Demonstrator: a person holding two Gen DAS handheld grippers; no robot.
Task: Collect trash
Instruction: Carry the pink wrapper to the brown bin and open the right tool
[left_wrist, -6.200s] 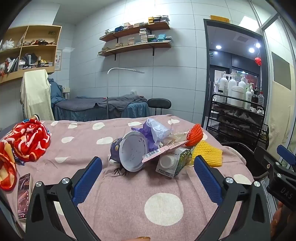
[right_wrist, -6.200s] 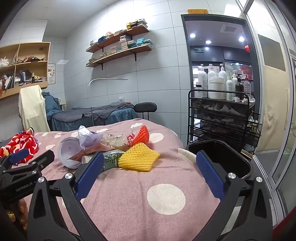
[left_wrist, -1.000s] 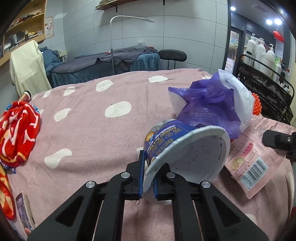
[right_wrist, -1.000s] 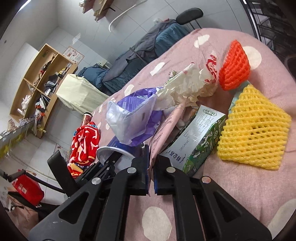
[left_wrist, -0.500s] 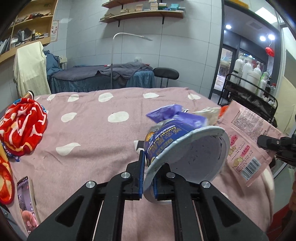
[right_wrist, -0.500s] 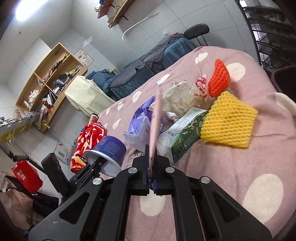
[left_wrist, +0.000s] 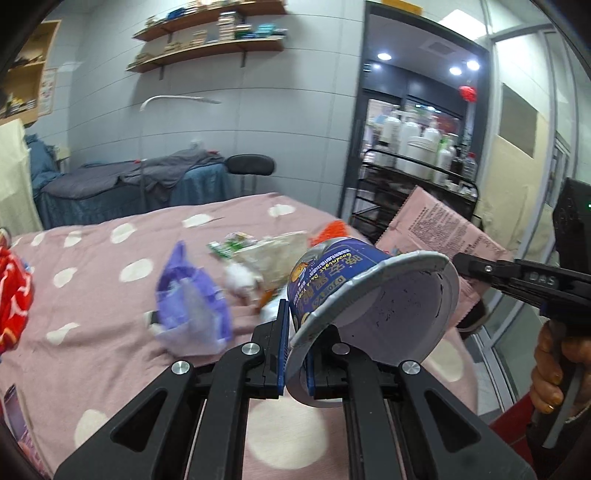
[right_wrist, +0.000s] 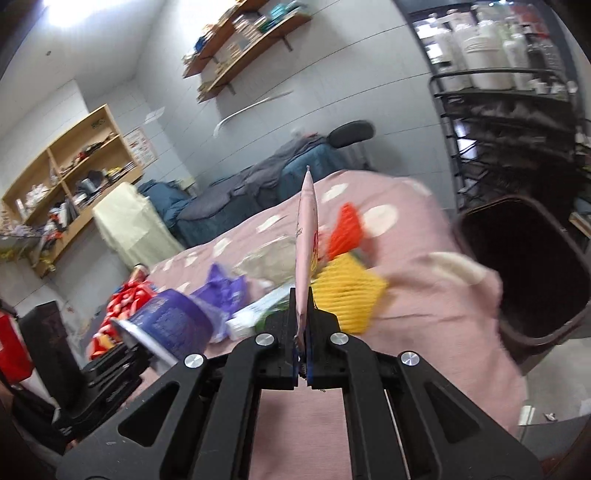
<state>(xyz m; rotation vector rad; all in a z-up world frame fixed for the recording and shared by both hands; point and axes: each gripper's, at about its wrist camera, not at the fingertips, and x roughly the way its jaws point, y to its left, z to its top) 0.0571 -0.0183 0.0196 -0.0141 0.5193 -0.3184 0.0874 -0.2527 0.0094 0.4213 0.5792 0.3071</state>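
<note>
My left gripper (left_wrist: 295, 341) is shut on the rim of a blue paper cup (left_wrist: 365, 295), held in the air with its white inside facing me. My right gripper (right_wrist: 302, 325) is shut on a flat pink wrapper (right_wrist: 307, 236) that stands edge-on above the jaws; the pink wrapper (left_wrist: 439, 229) also shows in the left wrist view behind the cup. On the pink dotted bedspread (left_wrist: 110, 280) lie a purple bag (left_wrist: 190, 306), a crumpled clear bag (left_wrist: 273, 254), a green carton (right_wrist: 266, 306), a yellow foam net (right_wrist: 347, 291) and an orange foam net (right_wrist: 345, 230).
A dark trash bin (right_wrist: 524, 266) stands open at the bed's right edge. Behind it is a black wire cart (right_wrist: 517, 122) with white bottles. A red patterned cloth (left_wrist: 13, 295) lies at the bed's left. A person's hand (left_wrist: 554, 365) holds the right gripper's handle.
Both grippers have lifted off the bed and swung right with the cup and the pink wrapper. The purple bag has dropped off the cup onto the bedspread. The bin has come into the right wrist view.
</note>
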